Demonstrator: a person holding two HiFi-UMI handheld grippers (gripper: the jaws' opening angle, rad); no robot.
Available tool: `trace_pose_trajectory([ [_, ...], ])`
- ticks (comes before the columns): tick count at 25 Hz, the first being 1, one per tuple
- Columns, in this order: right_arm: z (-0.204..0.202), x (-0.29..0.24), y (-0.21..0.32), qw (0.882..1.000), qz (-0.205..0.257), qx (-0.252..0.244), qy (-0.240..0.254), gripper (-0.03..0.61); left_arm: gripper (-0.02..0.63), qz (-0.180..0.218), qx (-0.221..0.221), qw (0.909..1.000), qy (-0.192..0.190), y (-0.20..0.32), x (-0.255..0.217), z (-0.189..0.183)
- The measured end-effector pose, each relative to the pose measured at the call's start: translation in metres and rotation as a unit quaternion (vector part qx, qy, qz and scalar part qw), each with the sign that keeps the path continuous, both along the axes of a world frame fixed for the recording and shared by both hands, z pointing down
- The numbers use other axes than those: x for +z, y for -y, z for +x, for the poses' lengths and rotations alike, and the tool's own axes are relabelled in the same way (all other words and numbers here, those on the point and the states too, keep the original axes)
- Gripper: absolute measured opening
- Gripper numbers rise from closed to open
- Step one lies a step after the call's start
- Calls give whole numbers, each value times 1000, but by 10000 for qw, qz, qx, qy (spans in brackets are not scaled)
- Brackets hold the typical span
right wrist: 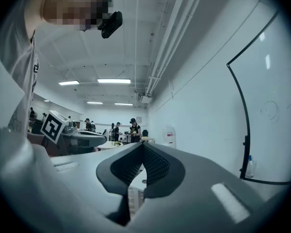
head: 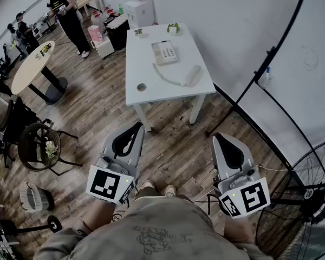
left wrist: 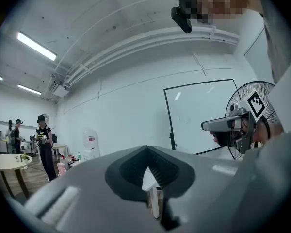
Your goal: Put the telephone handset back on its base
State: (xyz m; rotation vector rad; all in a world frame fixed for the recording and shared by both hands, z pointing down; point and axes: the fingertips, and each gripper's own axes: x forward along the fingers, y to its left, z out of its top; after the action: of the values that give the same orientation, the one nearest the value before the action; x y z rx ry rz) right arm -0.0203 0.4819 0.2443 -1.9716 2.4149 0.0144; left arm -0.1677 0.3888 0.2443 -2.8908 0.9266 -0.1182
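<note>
The telephone base (head: 164, 52) sits on a white table (head: 151, 91) across the room. Its white handset (head: 194, 75) lies off the base, on the tabletop to its right, joined to it by a coiled cord (head: 168, 78). Both grippers hang low near my body, well short of the table. My left gripper (head: 138, 125) (left wrist: 146, 150) points toward the table with its jaws closed together and nothing in them. My right gripper (head: 217, 138) (right wrist: 142, 145) is held the same way, shut and empty. In both gripper views, only a sliver of the table shows past the jaws.
A small round object (head: 141, 87) lies near the table's front left corner, and green items (head: 173, 27) sit at its far edge. A whiteboard on a black frame (head: 292, 102) and a fan (head: 303, 210) stand to the right. A round table (head: 32, 66), a chair (head: 40, 145) and people (head: 65, 15) are on the left.
</note>
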Motion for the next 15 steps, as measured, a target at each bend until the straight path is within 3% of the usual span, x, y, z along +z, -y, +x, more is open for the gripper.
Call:
trace_pose_trajectory([
  [6, 5, -3, -2, 9998, 56, 74, 175, 29, 0, -4, 7, 10000, 11, -2, 0, 0],
  [15, 7, 7, 1, 9999, -122, 104, 40, 29, 0, 0, -15, 10000, 23, -2, 1, 1],
])
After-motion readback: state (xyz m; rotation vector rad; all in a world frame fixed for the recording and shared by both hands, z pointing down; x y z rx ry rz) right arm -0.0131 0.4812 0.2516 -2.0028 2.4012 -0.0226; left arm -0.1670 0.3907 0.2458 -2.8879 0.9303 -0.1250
